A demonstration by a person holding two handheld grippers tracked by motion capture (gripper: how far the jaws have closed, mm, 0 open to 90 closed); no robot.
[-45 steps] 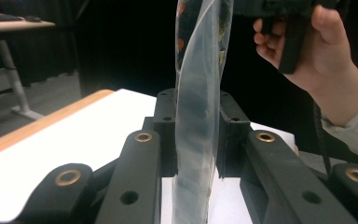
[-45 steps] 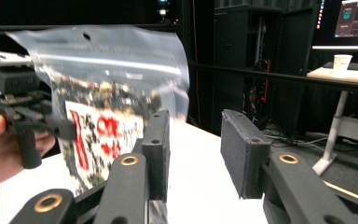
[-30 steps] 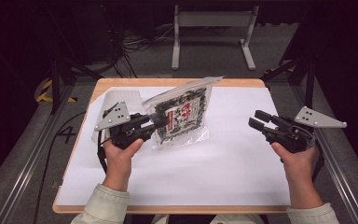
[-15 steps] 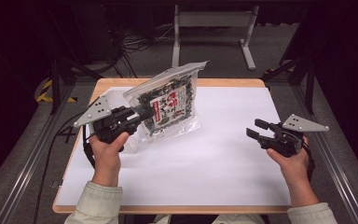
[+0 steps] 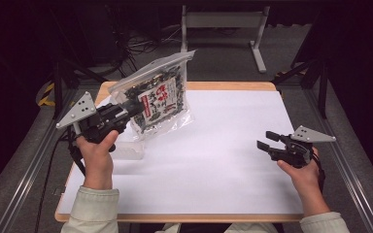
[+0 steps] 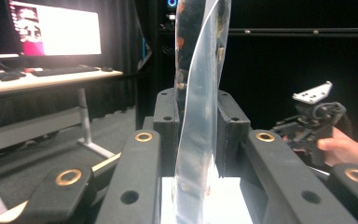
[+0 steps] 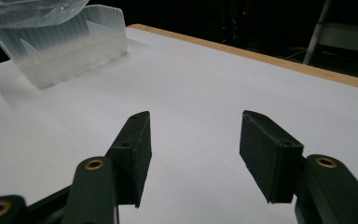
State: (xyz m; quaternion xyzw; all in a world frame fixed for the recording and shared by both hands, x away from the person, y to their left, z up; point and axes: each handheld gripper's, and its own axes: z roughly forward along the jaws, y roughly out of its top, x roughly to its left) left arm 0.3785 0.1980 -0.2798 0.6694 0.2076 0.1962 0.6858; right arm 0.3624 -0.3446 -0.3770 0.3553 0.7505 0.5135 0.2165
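A clear plastic bag (image 5: pixel 159 95) of dark contents with a red and white label hangs tilted above the table's left side. My left gripper (image 5: pixel 135 108) is shut on the bag's lower left edge. In the left gripper view the bag's edge (image 6: pixel 196 140) stands upright, pinched between the jaws of the left gripper (image 6: pixel 196 114). My right gripper (image 5: pixel 267 140) hovers low over the right side of the white table sheet (image 5: pixel 223 165), open and holding nothing. In the right gripper view the right gripper (image 7: pixel 193 144) has bare sheet between its jaws.
A clear plastic tray (image 5: pixel 126 150) sits on the sheet under the lifted bag, also seen as the tray (image 7: pixel 60 46) far left in the right gripper view. A metal stand (image 5: pixel 223 22) is behind the table. A lit monitor (image 6: pixel 51 28) stands on a desk beyond.
The left gripper has lifted the bag up off the table and drawn it leftward, uncovering the clear tray. The right gripper has moved back toward the near right edge, still open.
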